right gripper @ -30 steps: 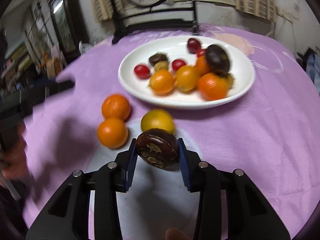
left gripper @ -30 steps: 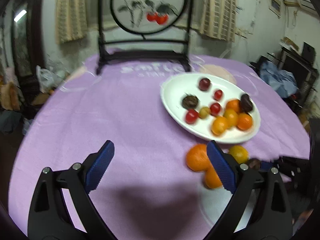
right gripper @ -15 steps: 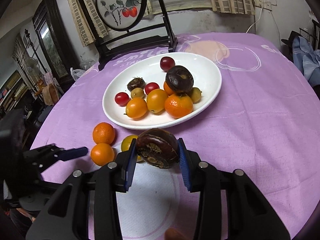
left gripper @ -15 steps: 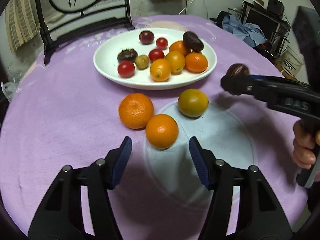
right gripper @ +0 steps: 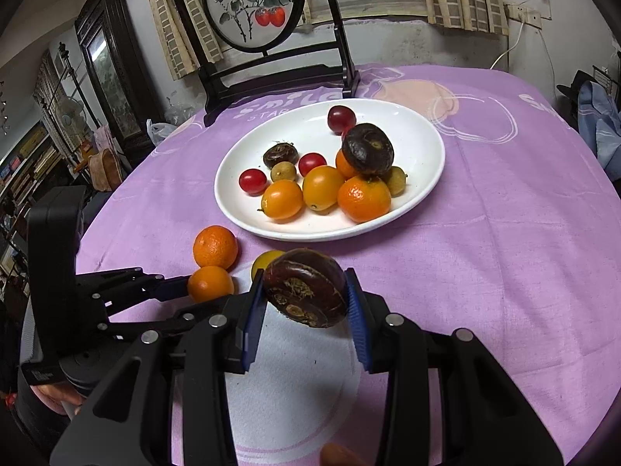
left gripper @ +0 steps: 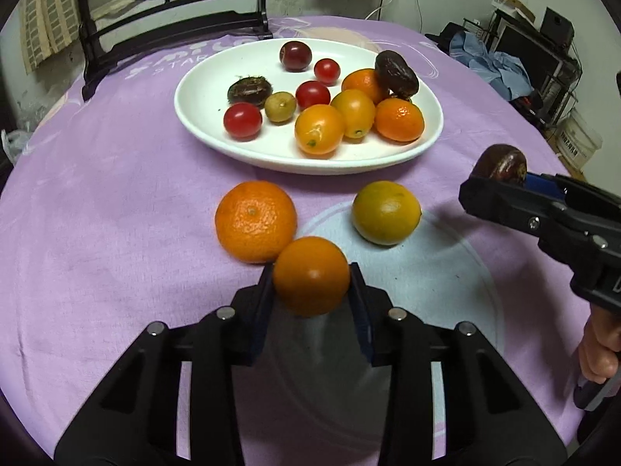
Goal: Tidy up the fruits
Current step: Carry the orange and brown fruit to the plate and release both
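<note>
The left gripper (left gripper: 311, 298) is closed around a small smooth orange mandarin (left gripper: 311, 275); its two blue pads press the fruit from both sides. In the right wrist view the same fruit sits at the tip of this gripper, low over the purple tablecloth (left gripper: 97, 202); whether it touches the cloth I cannot tell. Just beside it, touching or almost touching, lies a bigger dimpled orange mandarin (left gripper: 255, 220). A round yellow-green citrus fruit (left gripper: 386, 212) lies to the right of these two, a little apart, at the edge of a pale round print on the cloth.

The right gripper (right gripper: 306, 303) holds a dark brown wrinkled round fruit (right gripper: 306, 292) between its blue pads, tilted and lifted above the cloth. In the left wrist view it stands to the right of the yellow-green fruit, apart from it.

Behind the three loose fruits stands a white oval ceramic plate (left gripper: 202, 116). In it lie several orange and yellow-orange small citrus fruits, three red cherry tomatoes, one dark red round fruit, a small olive-green fruit and a dark brown fruit with a hairy edge. Another dark brown wrinkled fruit rests on top of the orange ones at the right side of the plate.

At the far edge of the table is a black wooden stand with a round painted screen (right gripper: 254, 0).
</note>
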A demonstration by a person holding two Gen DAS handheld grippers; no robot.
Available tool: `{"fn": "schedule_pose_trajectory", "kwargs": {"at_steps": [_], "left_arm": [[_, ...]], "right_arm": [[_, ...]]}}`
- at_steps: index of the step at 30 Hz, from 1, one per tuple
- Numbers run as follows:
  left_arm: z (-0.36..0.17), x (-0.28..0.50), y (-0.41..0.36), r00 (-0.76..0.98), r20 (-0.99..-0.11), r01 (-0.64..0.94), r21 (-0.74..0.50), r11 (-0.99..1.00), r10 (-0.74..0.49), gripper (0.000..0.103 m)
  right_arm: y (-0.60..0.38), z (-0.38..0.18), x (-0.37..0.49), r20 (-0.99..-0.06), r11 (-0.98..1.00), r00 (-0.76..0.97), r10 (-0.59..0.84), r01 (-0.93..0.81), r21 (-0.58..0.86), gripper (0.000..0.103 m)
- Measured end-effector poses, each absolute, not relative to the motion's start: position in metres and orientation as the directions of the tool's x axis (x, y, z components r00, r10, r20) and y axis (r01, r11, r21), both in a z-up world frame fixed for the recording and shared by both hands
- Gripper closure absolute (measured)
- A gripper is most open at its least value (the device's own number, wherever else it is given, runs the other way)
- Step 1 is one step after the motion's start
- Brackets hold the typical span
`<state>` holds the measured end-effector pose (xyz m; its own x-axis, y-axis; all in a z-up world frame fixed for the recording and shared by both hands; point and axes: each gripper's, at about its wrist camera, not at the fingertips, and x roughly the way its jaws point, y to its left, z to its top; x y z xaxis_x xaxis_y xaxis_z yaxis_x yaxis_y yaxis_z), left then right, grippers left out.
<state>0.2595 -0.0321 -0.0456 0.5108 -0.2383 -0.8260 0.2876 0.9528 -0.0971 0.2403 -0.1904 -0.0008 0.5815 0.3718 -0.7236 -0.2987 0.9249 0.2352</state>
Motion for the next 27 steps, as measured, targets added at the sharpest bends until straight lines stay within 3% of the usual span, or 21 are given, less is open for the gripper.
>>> {"fn": "schedule_pose_trajectory", "kwargs": {"at_steps": [7,10,16,23,24,25,26,27], "left_arm": [[-0.022,0.239,-0.023,0.564,-0.776,0.299,-0.127,0.946,-0.282,0.065],[-0.004,0.24,-0.02,0.612,-0.731,0.31,-0.128,0.942,-0.301,0.065],[0.017,0.294,-0.018,0.679,-0.683,0.268,-0.112,0.957,-0.27,0.065],[0.006,0.353,-0.014,0.682,-0.692,0.209,-0.124,0.97,-0.235,0.065],[0.007,0.356,-0.013,0.686,-0.692,0.202,-0.115,0.973,-0.225,0.06],[0.007,0.36,-0.012,0.694,-0.688,0.19,-0.108,0.976,-0.211,0.049],[0.009,0.362,-0.009,0.706,-0.684,0.16,-0.099,0.982,-0.184,0.026],[0.01,0.361,-0.005,0.723,-0.671,0.132,-0.099,0.986,-0.164,0.016]], "right_arm": [[-0.182,-0.004,0.233,-0.717,0.908,0.571,0.401,-0.351,0.228,0.063],[-0.18,0.001,0.236,-0.664,0.914,0.638,0.39,-0.357,0.193,0.063],[-0.176,0.003,0.28,-0.613,0.924,0.692,0.381,-0.317,0.215,0.063],[-0.158,0.003,0.324,-0.603,0.912,0.687,0.404,-0.349,0.214,0.063],[-0.156,0.003,0.329,-0.605,0.913,0.687,0.401,-0.356,0.201,0.059],[-0.156,0.002,0.33,-0.606,0.912,0.687,0.401,-0.361,0.196,0.056],[-0.159,0.004,0.33,-0.6,0.913,0.693,0.4,-0.358,0.195,0.053],[-0.161,0.005,0.33,-0.6,0.912,0.692,0.403,-0.358,0.199,0.052]]}}
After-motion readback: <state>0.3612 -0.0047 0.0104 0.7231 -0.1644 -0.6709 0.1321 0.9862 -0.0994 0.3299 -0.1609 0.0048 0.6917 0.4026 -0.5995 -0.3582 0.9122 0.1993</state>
